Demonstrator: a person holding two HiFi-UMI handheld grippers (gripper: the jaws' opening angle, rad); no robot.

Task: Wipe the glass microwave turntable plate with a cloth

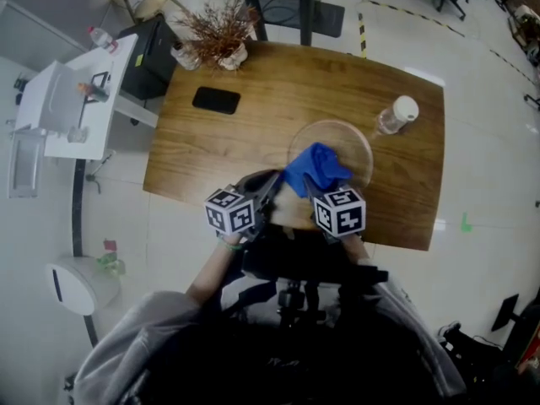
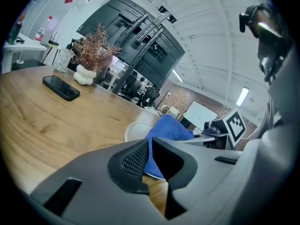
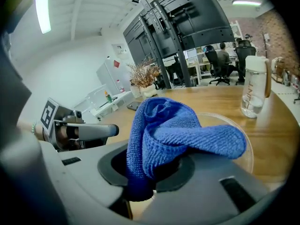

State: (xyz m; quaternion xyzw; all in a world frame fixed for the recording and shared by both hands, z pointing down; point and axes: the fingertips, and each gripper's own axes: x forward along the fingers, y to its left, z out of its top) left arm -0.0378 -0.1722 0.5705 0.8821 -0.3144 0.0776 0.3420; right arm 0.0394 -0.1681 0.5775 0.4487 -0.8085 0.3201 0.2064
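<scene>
The glass turntable plate (image 1: 353, 140) is seen lying flat on the wooden table (image 1: 270, 125), toward the near right part of the top. A blue cloth (image 1: 316, 169) is bunched on the plate's near side, and part of it is draped across the glass.

The cloth is clamped by the right gripper (image 3: 146, 167): its jaws are closed on a thick fold, and the rest of the fabric is heaped up over them in loose folds. The left gripper (image 2: 149, 150) is held just beside the plate's near left rim. Its jaws are drawn almost together, with only a narrow slit left, and nothing is clamped between them (the cloth and the plate's pale rim are merely glimpsed beyond the slit). Whether its tips are touching the glass cannot be told.

A clear bottle with a white cap (image 1: 396, 115) is stood just beside the plate's far right edge. A black phone (image 1: 216, 99) is laid flat well to the left, and a dried plant in a white pot (image 1: 221, 34) is placed at the far left corner.
</scene>
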